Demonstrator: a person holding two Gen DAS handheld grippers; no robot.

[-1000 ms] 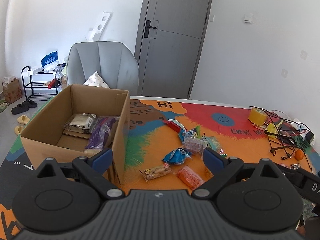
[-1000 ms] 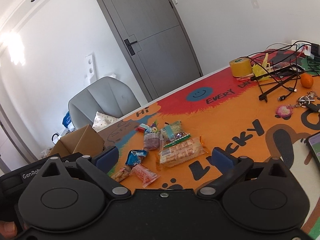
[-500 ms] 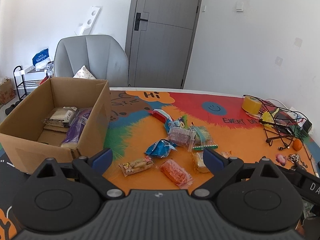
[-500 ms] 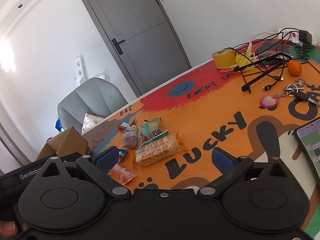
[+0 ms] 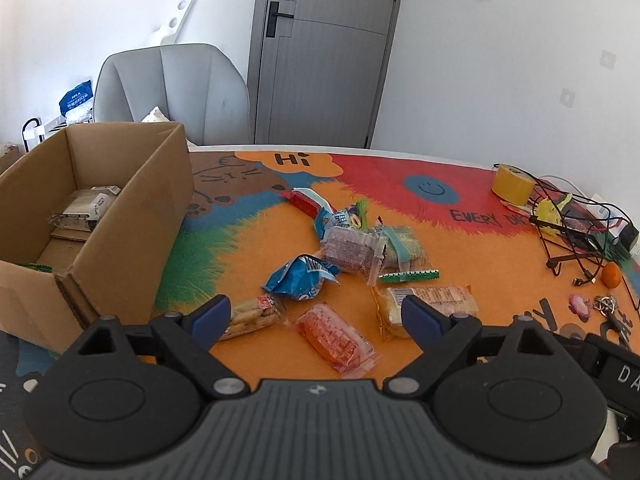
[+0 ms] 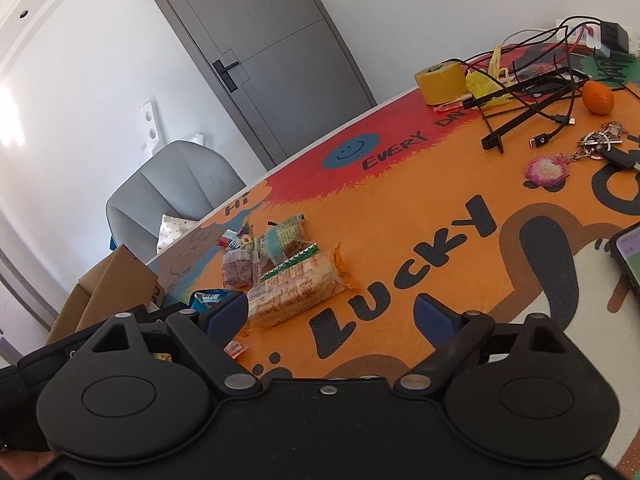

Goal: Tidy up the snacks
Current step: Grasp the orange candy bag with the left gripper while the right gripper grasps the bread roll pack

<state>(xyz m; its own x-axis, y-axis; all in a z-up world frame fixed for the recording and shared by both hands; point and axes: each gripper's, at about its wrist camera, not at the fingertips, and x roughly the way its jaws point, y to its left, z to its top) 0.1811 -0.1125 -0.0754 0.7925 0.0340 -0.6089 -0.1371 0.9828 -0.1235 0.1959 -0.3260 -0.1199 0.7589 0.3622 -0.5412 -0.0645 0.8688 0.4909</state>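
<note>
Several snack packets lie loose mid-table: an orange-red packet (image 5: 335,338), a blue bag (image 5: 302,279), a biscuit pack (image 5: 252,317), a large cracker pack (image 5: 430,303) and a purple packet (image 5: 347,249). A cardboard box (image 5: 120,232) at the left holds a few packets (image 5: 86,206). My left gripper (image 5: 316,318) is open and empty, above the orange-red packet. My right gripper (image 6: 330,314) is open and empty, with the cracker pack (image 6: 298,294) just left of its gap.
A yellow tape roll (image 5: 512,185), a wire stand with cables (image 5: 572,232), an orange (image 5: 612,274) and keys (image 5: 608,308) sit at the right. A phone (image 6: 630,256) lies at the right edge. A grey chair (image 5: 172,88) stands behind the table.
My left gripper has swung right, away from the box and over the loose snacks. My right gripper has moved forward and right along the table. Both stayed open.
</note>
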